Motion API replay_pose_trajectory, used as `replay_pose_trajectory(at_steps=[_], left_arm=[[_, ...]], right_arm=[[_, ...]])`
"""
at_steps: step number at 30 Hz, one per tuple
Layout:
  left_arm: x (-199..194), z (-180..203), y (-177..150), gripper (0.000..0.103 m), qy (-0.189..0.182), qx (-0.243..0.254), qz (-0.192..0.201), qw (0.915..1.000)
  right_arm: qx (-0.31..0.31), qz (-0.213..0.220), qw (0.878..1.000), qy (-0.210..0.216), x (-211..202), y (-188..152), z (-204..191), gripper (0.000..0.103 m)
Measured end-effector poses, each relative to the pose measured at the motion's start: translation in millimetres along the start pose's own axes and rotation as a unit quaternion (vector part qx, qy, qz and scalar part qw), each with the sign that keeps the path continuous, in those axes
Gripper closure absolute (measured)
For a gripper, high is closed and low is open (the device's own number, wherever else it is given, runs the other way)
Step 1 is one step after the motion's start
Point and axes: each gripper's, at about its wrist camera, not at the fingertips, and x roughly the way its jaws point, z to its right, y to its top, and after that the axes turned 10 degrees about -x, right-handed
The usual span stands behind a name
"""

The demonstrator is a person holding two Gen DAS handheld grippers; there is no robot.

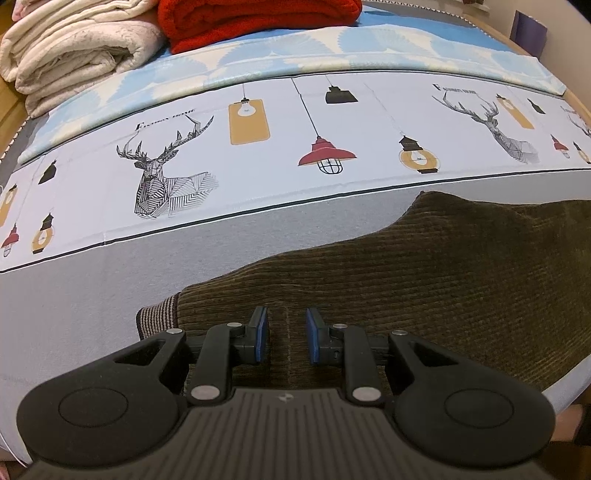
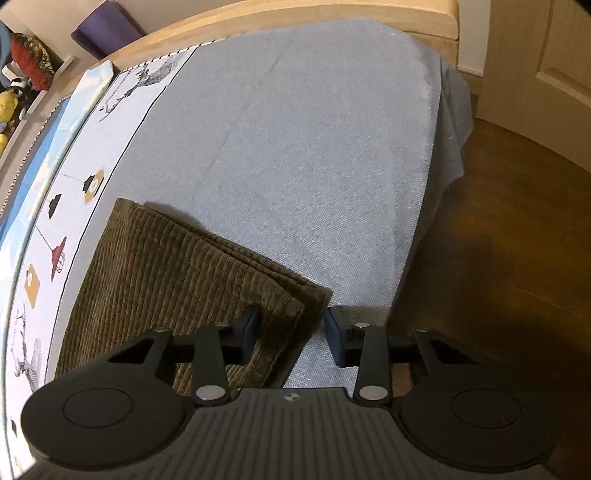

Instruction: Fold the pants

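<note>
Left wrist view: the olive-brown ribbed corduroy pants lie flat on the grey bedsheet near the bed's near edge, with a striped knit cuff at their left end. The left gripper hovers over the leg close to that cuff, jaws narrowly apart with cloth showing in the gap; I cannot tell whether the pads pinch it. A folded cream blanket and a red blanket sit at the far side.

Right wrist view: this shows the pants' other end, a stacked corner of layers. The right gripper straddles that corner, jaws partway open and not pressing. The wooden floor is seen only here, the cuff only on the left.

Judgement: soft, limp, fairly thick cloth with good friction; take all layers at the corners.
</note>
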Motion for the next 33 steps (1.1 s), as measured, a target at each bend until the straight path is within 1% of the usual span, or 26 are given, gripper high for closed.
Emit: replay_pose_trajectory(at_steps=[4,7,10,13,15,17,20,22,23,25,26,27,29,30,31,33], left_arm=[[1,0,0,0.078,0.002,-0.001,-0.001,1.0],[1,1,0,0.078,0.0,0.0,-0.001,1.0],[2,0,0,0.078,0.001,0.0,-0.003,1.0],[1,0,0,0.078,0.0,-0.002,-0.002,1.0],[1,0,0,0.078,-0.001,-0.001,-0.002,1.0],[1,0,0,0.078,-0.002,-0.002,-0.001,1.0],[-2,-3,2,0.078,-0.008,-0.012,0.004,0.9999],[-5,-5,4,0.078,-0.011,-0.019,0.008,0.9997],[-7,-5,4,0.078,-0.014,-0.021,0.01,0.9996],[-10,-6,5,0.078,-0.018,-0.023,0.014,0.9995],[-11,-6,5,0.078,-0.02,-0.024,0.017,0.9994],[-12,-6,5,0.078,-0.022,-0.025,0.018,0.9993],[-15,-7,5,0.078,-0.026,-0.026,0.021,0.9991],[-16,-8,4,0.078,-0.028,-0.027,0.022,0.999],[-17,-9,4,0.078,-0.029,-0.028,0.022,0.999],[-19,-12,3,0.078,-0.029,-0.031,0.023,0.9988]], right_arm=[[-0.023,0.008,1.0,-0.019,-2,2,-9,0.063],[-0.034,0.003,0.999,-0.015,2,1,-13,0.062],[-0.061,0.003,0.998,-0.025,5,0,-18,0.064],[-0.064,0.006,0.998,-0.024,6,-1,-18,0.069],[-0.054,0.009,0.998,-0.015,4,0,-16,0.074],[-0.039,0.016,0.999,-0.005,-1,1,-13,0.077],[-0.03,0.043,0.999,0.001,-21,1,-20,0.079],[-0.057,0.08,0.995,-0.001,-45,-4,-41,0.086],[-0.082,0.103,0.991,-0.005,-59,-9,-58,0.09],[-0.16,0.165,0.973,-0.007,-95,-29,-104,0.09],[-0.197,0.193,0.961,0.001,-114,-42,-129,0.09],[-0.232,0.219,0.948,0.011,-132,-59,-155,0.09],[-0.307,0.268,0.912,0.038,-169,-104,-209,0.09],[-0.346,0.289,0.891,0.058,-185,-130,-236,0.09],[-0.386,0.307,0.866,0.081,-200,-162,-262,0.09],[-0.468,0.329,0.811,0.119,-217,-227,-306,0.09]])
